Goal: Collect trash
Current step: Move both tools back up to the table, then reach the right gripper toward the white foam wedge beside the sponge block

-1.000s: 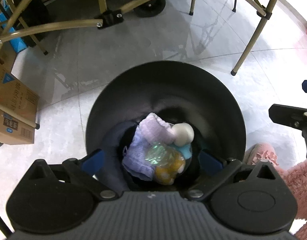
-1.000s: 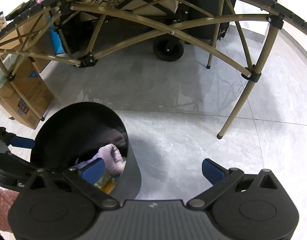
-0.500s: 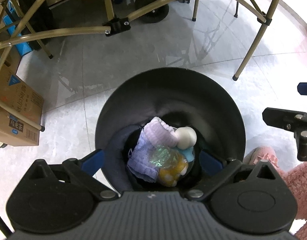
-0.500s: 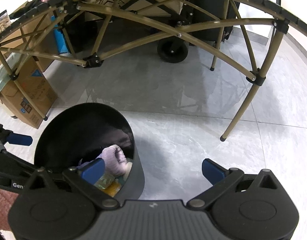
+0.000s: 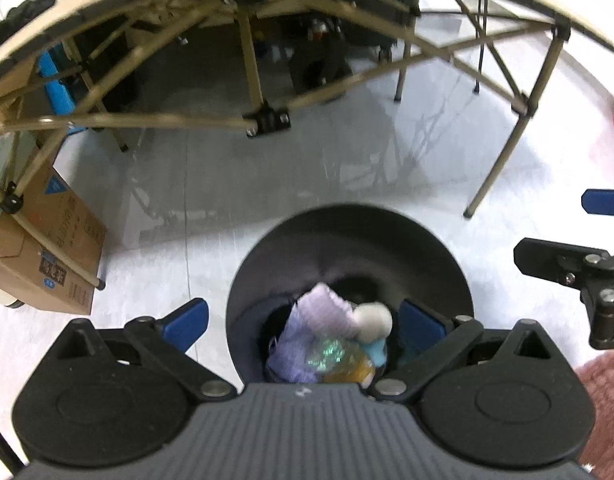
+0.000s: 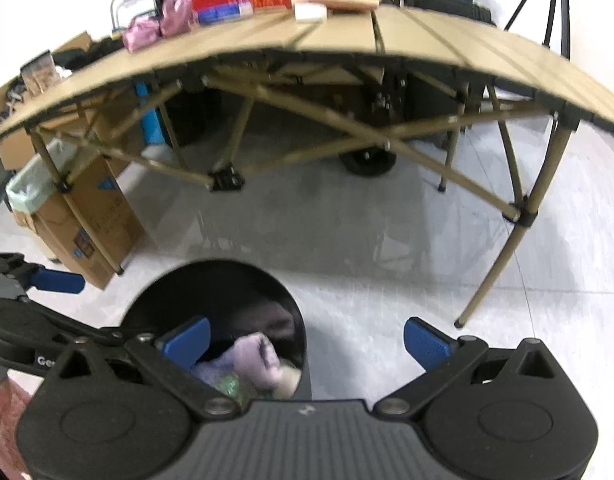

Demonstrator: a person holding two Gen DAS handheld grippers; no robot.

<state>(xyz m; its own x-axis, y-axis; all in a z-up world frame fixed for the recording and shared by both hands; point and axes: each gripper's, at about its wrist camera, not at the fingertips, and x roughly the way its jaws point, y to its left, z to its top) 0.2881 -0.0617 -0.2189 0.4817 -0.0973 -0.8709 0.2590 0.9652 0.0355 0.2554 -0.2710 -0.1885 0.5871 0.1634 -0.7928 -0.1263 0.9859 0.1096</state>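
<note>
Both your left gripper [image 5: 303,318] and right gripper [image 6: 307,338] gape wide and empty; the bin's [image 5: 435,252] lilac cloth [image 5: 319,312] looks soft, light, pinchable at any fold.

Only the white letters "Ge" read clearly, on the left tongs' black arm [image 6: 43,360]; the cardboard box [image 5: 55,256] print is too blurred to read.

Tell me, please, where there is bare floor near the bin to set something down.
Bare floor lies right of the bin, up to the table leg. Another patch lies between bin and table frame. Left is crowded: a cardboard box. The bin holds trash.
</note>
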